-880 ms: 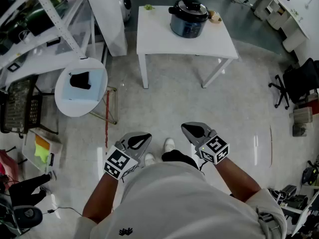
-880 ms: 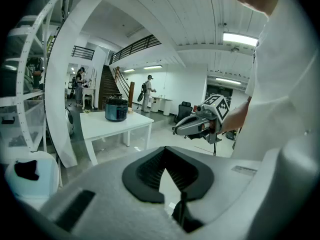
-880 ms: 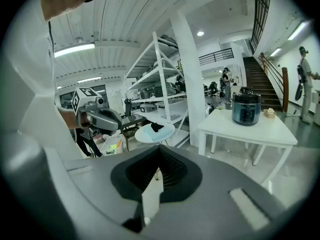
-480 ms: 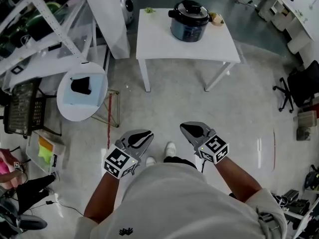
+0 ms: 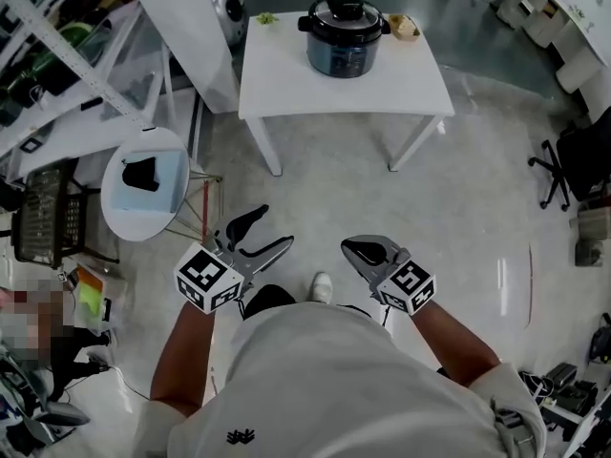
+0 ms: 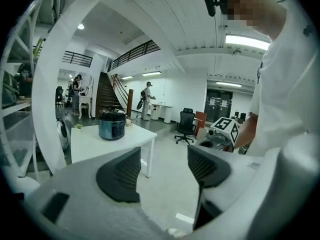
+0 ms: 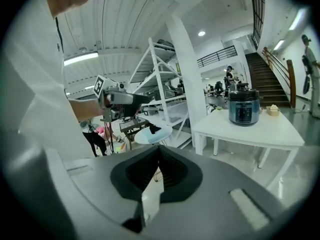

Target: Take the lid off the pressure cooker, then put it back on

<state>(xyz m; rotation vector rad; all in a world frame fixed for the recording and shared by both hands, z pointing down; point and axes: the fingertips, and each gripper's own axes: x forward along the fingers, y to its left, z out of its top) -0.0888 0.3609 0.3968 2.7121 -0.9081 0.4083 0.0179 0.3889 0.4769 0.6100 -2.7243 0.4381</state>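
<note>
Since the earlier frames, the left gripper (image 5: 270,229) has spread its jaws, which were nearly together then, and has shifted slightly up and left in the head view. The right gripper (image 5: 358,251) has kept its place.

The pressure cooker (image 5: 344,34) stands upright on the white counter (image 5: 401,84), well ahead of both pairs of jaws and touched by neither. Its black lid (image 5: 344,10) is seated on top. A small bowl (image 5: 403,27) sits just beside the cooker, on the side of the right jaws.

Left gripper (image 6: 160,169): jaws wide apart, with nothing between them but bare floor. In the left gripper view the cooker (image 6: 111,125) appears far beyond the jaw tips, above the left-hand pad.

Right gripper (image 7: 159,171): jaws together, pads meeting, with nothing held. In the right gripper view the cooker (image 7: 244,106) lies far ahead, up and to the right of the closed tips, on the counter (image 7: 260,129).

Both grippers are held low over the floor (image 5: 325,198), close in front of the person's body. A shoe (image 5: 323,284) shows between them. A round side table (image 5: 143,184) stands out to the left of the left jaws.
</note>
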